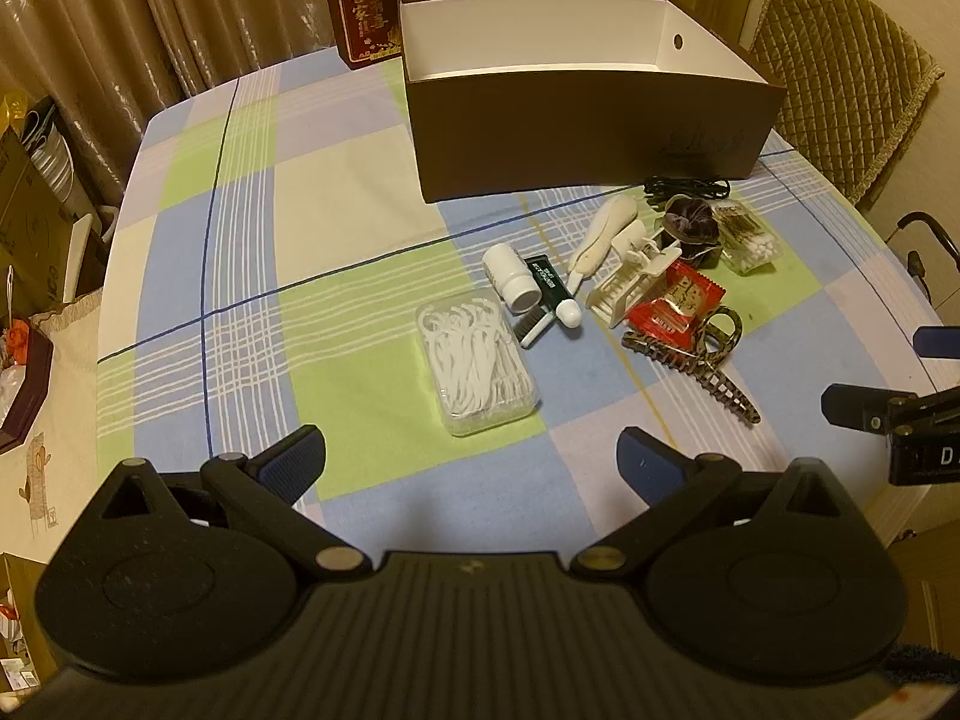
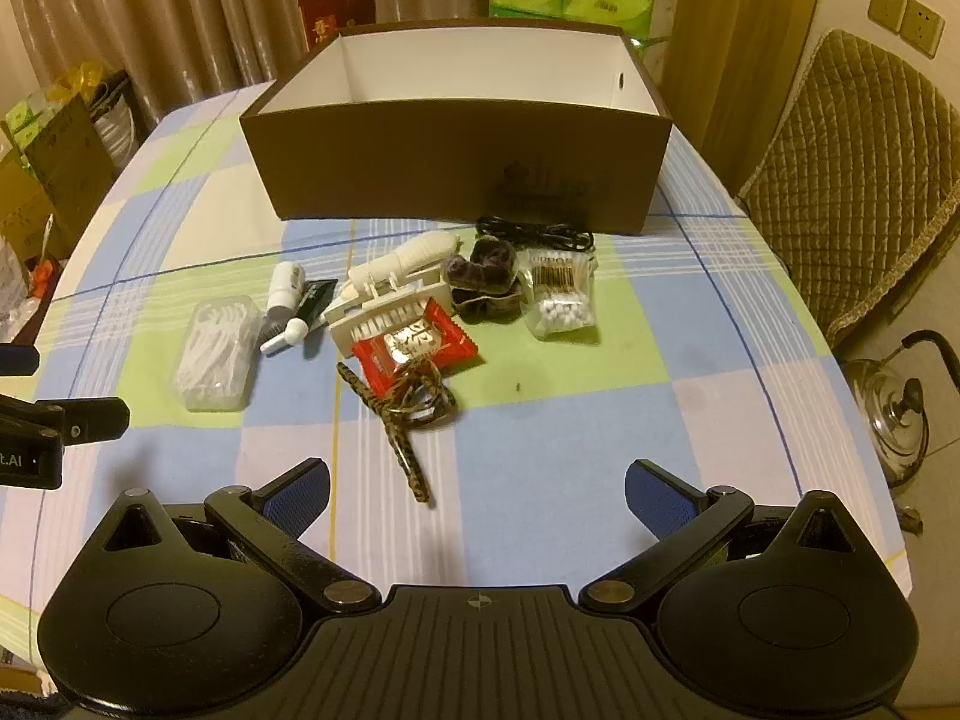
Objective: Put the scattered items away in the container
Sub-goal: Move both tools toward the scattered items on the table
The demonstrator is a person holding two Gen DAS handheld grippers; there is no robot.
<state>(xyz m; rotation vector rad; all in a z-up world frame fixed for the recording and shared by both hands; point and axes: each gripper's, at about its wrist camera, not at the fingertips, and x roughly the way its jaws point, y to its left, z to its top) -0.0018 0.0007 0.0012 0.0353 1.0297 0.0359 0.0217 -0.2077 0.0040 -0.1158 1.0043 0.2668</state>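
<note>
A brown box [image 1: 594, 132] with a white inside stands open at the far side of the table; it also shows in the right wrist view [image 2: 456, 162]. In front of it lie scattered items: a clear case of floss picks [image 1: 477, 363] [image 2: 216, 354], a white bottle [image 1: 510, 276] [image 2: 286, 285], a green tube [image 1: 555, 294], a cream hair claw [image 1: 630, 276] [image 2: 384, 306], a red packet [image 1: 678, 300] [image 2: 417, 345], a leopard hair claw [image 1: 702, 366] [image 2: 408, 414], a dark scrunchie [image 2: 489, 279], cotton swabs [image 2: 561, 294] and a black cable [image 2: 540, 234]. My left gripper [image 1: 471, 465] and right gripper [image 2: 477, 498] are open and empty, short of the items.
A checked cloth [image 1: 300, 228] covers the table. A red gift bag [image 1: 372, 6] stands behind the box. A padded chair [image 2: 864, 180] is at the right, with a glass kettle [image 2: 894, 414] on the floor. Cardboard boxes [image 2: 54, 174] stand at the left.
</note>
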